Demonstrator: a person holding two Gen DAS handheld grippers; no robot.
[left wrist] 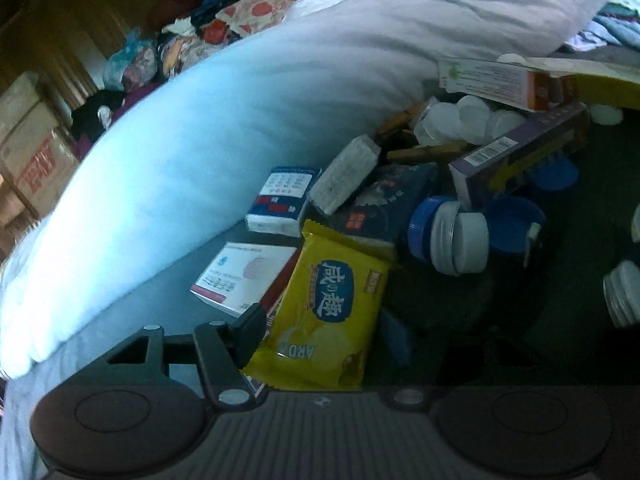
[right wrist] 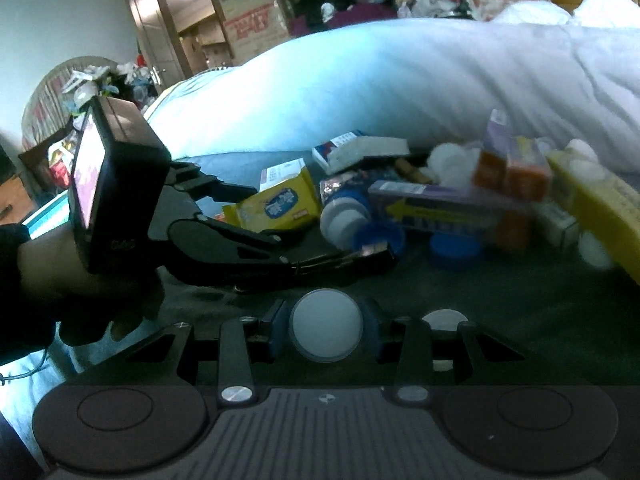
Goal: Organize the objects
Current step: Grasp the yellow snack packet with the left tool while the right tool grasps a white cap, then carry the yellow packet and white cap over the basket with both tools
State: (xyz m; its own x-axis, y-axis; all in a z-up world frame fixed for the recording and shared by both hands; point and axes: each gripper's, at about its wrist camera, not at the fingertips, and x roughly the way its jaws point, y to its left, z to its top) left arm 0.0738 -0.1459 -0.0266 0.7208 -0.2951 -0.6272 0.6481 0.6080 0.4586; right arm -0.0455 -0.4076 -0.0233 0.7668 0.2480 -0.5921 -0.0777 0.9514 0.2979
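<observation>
You are carrying a white cap [right wrist: 326, 325] clamped between the narrowly parted fingers of your right gripper [right wrist: 326, 330], low centre of the frame, so the next move is probably setting it among the pile [right wrist: 420, 200] mid-frame. Your left gripper [right wrist: 372, 254] is reaching toward the blue lids [right wrist: 380, 236], its opening unclear.

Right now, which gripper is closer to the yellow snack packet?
Left. The left gripper has its fingers around the yellow packet; the right gripper holds a white cap, apart from it.
</observation>
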